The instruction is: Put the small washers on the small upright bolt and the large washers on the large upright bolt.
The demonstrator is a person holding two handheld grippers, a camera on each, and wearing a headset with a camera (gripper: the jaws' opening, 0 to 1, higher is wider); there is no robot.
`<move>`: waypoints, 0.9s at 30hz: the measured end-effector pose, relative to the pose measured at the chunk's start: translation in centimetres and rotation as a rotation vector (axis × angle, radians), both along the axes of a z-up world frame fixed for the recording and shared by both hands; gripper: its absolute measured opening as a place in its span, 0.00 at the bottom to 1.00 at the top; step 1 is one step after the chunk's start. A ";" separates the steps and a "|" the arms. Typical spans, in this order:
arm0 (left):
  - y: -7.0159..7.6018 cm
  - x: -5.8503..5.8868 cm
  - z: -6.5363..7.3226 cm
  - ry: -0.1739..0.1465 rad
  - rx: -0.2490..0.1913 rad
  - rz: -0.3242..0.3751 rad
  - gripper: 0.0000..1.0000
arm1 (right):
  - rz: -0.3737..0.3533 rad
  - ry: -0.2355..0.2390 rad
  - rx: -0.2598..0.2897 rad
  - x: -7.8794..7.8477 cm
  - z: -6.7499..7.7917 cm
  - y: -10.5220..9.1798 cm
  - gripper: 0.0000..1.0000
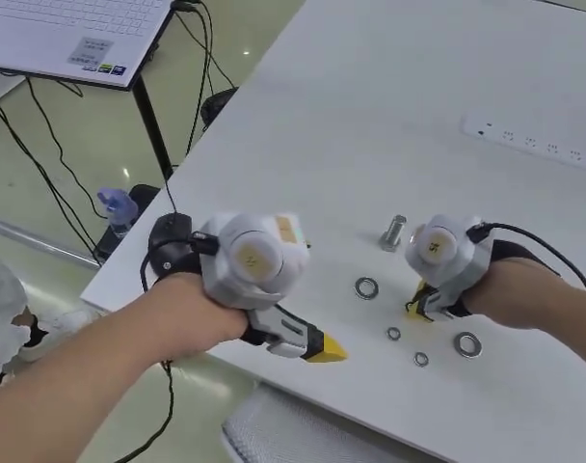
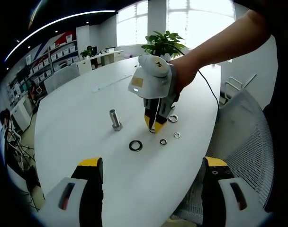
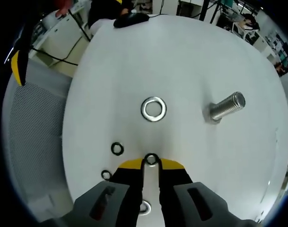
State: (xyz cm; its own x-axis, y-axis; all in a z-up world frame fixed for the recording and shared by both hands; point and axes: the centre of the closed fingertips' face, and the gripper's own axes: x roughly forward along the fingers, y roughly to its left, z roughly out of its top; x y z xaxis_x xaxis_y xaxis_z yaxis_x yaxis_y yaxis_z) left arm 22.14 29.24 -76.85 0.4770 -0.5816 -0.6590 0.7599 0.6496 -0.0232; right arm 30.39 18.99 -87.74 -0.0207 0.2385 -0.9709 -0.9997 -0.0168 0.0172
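Right claw (image 3: pixel 152 166), lowered to the bench (image 3: pixel 182 56) at lower centre, is nearly closed upon a small washer (image 3: pixel 151 159), presumably for lifting. Left claw (image 2: pixel 152 163) is held wide open and empty, clear of the work. Large bolt (image 3: pixel 224 107) is seen upright at right.

- table (image 1: pixel 389 116): plain white
- left gripper (image 1: pixel 324 348): white shell, black jaws, yellow tips
- right gripper (image 1: pixel 415 309): white, black and yellow too
- bolt (image 3: pixel 225 107): silver
- large washer (image 3: pixel 153 109): bright silver
- small washer (image 3: pixel 151 159): dark grey
- chair (image 2: pixel 248 137): grey mesh
- plant (image 2: pixel 165 40): green
- cables (image 1: pixel 42 164): black
- power strip (image 1: pixel 534 145): white
- laptop (image 1: pixel 71 29): white, coloured stickers
- bottle (image 1: pixel 119 207): pale blue
- floor (image 1: pixel 81 125): pale green
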 end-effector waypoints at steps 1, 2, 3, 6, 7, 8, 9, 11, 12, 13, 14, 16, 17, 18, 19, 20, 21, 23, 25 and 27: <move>0.0 0.0 -0.1 0.001 0.001 0.001 0.86 | -0.006 -0.001 0.001 0.1 0.1 -0.2 0.12; 0.1 -0.1 -0.1 0.003 0.002 0.002 0.86 | -0.012 0.001 0.002 0.0 0.2 -0.3 0.12; 0.1 -0.1 -0.2 0.007 0.001 0.002 0.85 | -0.017 0.003 0.004 0.0 0.4 -0.5 0.12; 0.2 -0.1 -0.2 0.005 0.000 0.008 0.85 | -0.026 -0.005 0.004 0.1 0.8 -1.2 0.12; 0.2 -0.1 -0.2 0.005 -0.003 0.009 0.85 | -0.029 -0.006 0.005 0.2 1.0 -1.4 0.12; 0.2 -0.1 -0.2 0.005 -0.005 0.011 0.85 | -0.039 -0.006 0.014 0.2 1.4 -1.6 0.12; 0.2 0.0 -0.2 0.004 -0.005 0.013 0.85 | -0.052 -0.006 0.021 0.3 1.7 -1.9 0.12; 0.2 0.0 -0.3 0.002 -0.004 0.012 0.86 | -0.061 -0.007 0.023 0.4 2.0 -2.5 0.12; 0.2 0.1 -0.3 0.002 -0.006 0.013 0.86 | -0.064 -0.010 0.022 0.5 2.1 -2.8 0.12; 0.2 0.1 -0.3 0.002 -0.006 0.014 0.86 | -0.069 -0.013 0.022 0.6 2.3 -3.2 0.12; 0.2 0.1 -0.3 0.002 -0.006 0.014 0.87 | -0.073 -0.015 0.022 0.7 2.5 -3.5 0.12; 0.2 0.2 -0.3 0.003 -0.010 0.014 0.87 | -0.084 -0.020 0.021 0.9 3.0 -4.3 0.12; 0.1 0.2 -0.3 0.004 -0.018 0.019 0.88 | -0.087 -0.021 0.022 0.9 3.2 -4.5 0.12; 0.0 0.3 -0.2 0.004 -0.024 0.022 0.88 | -0.092 -0.024 0.023 0.9 3.6 -4.9 0.12; 0.0 0.3 -0.2 0.004 -0.029 0.024 0.88 | -0.096 -0.026 0.024 0.9 3.7 -5.2 0.12; -0.1 0.3 -0.1 0.003 -0.033 0.025 0.88 | -0.100 -0.028 0.024 1.0 4.0 -5.6 0.12; -0.1 0.3 -0.1 0.002 -0.035 0.026 0.89 | -0.105 -0.030 0.024 1.0 4.2 -5.9 0.12; -0.1 0.4 -0.2 0.005 -0.031 0.027 0.89 | -0.116 -0.033 0.026 1.1 4.5 -6.5 0.12; 0.0 0.4 -0.2 0.000 -0.030 0.027 0.90 | -0.124 -0.033 0.025 1.2 4.7 -7.2 0.12; -0.1 0.5 0.0 -0.008 -0.037 0.028 0.91 | -0.130 -0.037 0.026 1.2 5.0 -7.8 0.12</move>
State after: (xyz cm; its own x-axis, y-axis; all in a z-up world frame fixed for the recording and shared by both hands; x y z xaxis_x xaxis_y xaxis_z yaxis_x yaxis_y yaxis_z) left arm 22.59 29.16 -76.90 0.4989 -0.5915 -0.6335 0.7416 0.6696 -0.0412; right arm 31.58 11.20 -82.77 0.0479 0.2617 -0.9640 -0.9934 0.1132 -0.0186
